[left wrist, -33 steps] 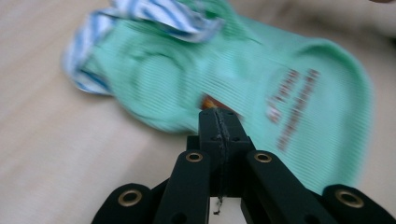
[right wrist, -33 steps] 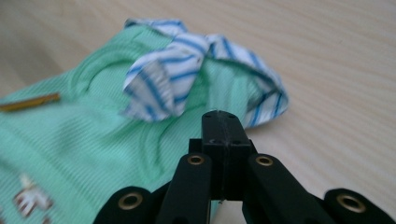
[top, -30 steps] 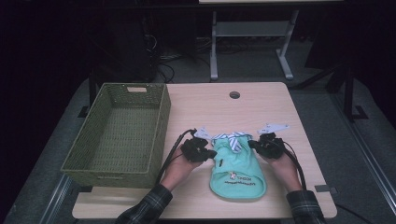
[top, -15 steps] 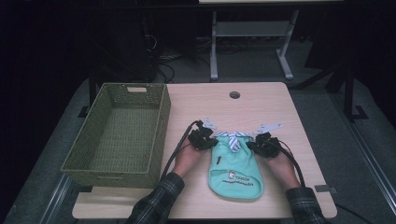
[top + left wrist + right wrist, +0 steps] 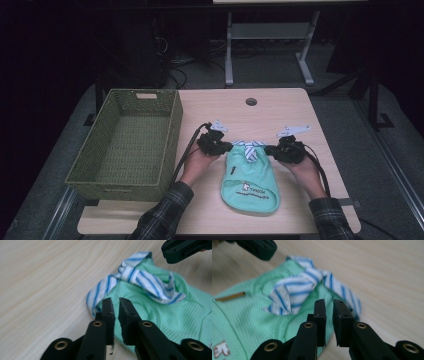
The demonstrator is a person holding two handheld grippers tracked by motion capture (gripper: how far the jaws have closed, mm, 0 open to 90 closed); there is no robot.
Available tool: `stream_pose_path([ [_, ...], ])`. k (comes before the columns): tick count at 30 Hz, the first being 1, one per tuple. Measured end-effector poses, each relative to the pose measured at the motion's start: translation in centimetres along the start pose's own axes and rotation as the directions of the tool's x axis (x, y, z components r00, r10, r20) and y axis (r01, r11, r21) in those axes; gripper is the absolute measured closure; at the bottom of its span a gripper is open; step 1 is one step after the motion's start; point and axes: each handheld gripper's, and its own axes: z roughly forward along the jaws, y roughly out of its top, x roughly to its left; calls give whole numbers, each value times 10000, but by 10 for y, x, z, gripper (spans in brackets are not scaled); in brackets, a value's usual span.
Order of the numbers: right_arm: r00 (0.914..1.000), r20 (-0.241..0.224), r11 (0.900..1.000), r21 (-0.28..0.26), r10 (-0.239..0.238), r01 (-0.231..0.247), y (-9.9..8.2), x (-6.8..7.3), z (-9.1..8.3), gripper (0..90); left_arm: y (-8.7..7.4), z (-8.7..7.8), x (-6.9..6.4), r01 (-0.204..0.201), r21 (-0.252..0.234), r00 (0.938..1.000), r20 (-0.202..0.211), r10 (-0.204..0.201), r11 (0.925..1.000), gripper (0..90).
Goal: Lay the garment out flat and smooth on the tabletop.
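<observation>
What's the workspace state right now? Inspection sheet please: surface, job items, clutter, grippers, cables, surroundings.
Surface: light wood table, round hole near far edge.
Job items: green shirt with striped collar, lying flat; green woven basket at left, nothing seen inside.
Clutter: nothing seen.
Grippers: left gripper and right gripper at the collar's two ends, jaws just opened slightly, no cloth between them.
Cables: black cable trails from the left gripper; another from the right.
Surroundings: dark; metal stand legs beyond the table.

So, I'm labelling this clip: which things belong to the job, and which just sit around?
In the job:
green shirt with striped collar
left gripper
right gripper

Just there:
green woven basket
table
metal stand behind the table
</observation>
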Motion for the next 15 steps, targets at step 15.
stream_pose_path([
  [15,9978,-255,9977,-265,616,-623,19,-33,6,587,24,10,23,33,-241,10000,-59,-34,9997,500],
])
